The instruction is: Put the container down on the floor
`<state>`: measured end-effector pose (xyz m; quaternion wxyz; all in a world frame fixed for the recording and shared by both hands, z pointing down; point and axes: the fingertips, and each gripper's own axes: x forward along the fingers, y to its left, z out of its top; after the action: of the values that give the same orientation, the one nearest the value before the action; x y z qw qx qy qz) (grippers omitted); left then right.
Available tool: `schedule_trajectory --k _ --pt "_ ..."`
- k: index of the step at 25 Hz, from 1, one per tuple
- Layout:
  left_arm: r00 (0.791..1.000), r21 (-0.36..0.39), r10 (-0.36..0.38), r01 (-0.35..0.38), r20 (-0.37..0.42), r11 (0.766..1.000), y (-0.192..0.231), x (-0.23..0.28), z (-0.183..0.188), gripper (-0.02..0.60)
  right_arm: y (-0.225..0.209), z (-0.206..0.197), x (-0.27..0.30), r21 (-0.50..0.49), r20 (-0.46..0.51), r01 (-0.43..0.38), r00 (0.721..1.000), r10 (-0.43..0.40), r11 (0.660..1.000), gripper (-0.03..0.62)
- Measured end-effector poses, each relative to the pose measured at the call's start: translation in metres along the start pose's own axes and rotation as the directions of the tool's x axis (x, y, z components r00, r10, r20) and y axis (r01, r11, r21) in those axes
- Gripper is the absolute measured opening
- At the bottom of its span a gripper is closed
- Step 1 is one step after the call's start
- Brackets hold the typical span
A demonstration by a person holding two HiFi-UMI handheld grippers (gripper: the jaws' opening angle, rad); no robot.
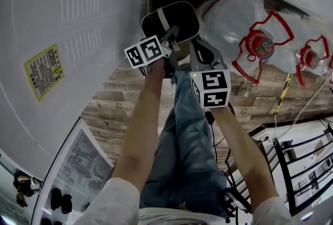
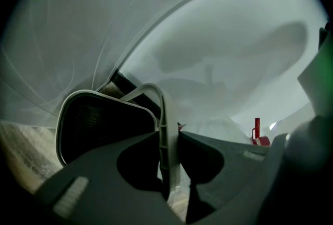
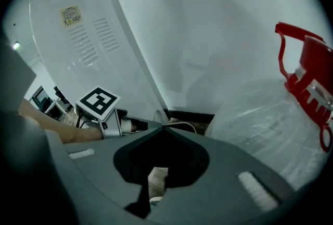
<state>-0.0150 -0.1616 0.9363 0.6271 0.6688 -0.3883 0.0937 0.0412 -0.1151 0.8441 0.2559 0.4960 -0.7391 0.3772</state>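
Left gripper (image 2: 169, 140) clamps the container (image 1: 171, 18) by its grey handle (image 2: 165, 114). Right gripper (image 3: 165, 129) has jaws together, empty, next to the water jug (image 1: 234, 23).

Ahead of your legs (image 1: 187, 135), the container (image 1: 171, 21) sits near the wall, between the cabinet (image 1: 62, 36) on your left and a water bottle (image 1: 234, 26) on your right. A second bottle (image 1: 307, 57) lies further right. Your left tongs (image 2: 169, 140) are clamped on the container's handle (image 2: 164, 114). Your right tongs (image 3: 164, 126), jaws together, are just right of the container, beside the nearer bottle. A rack (image 1: 302, 166) stands on the floor (image 1: 114, 99) to your right.
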Motion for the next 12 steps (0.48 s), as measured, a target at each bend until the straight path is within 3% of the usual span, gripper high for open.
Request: schedule_trajectory --k 8,12 --pt "1.000 0.030 0.023 -0.023 -0.016 0.999 0.006 -0.001 0.001 0.184 -0.002 0.003 0.003 0.001 -0.006 -0.002 1.000 0.002 1.000 0.023" --pt "0.999 -0.001 0.052 -0.052 -0.003 0.999 0.015 -0.009 0.005 0.184 0.002 0.003 0.005 0.013 -0.014 -0.014 1.000 0.014 1.000 0.023"
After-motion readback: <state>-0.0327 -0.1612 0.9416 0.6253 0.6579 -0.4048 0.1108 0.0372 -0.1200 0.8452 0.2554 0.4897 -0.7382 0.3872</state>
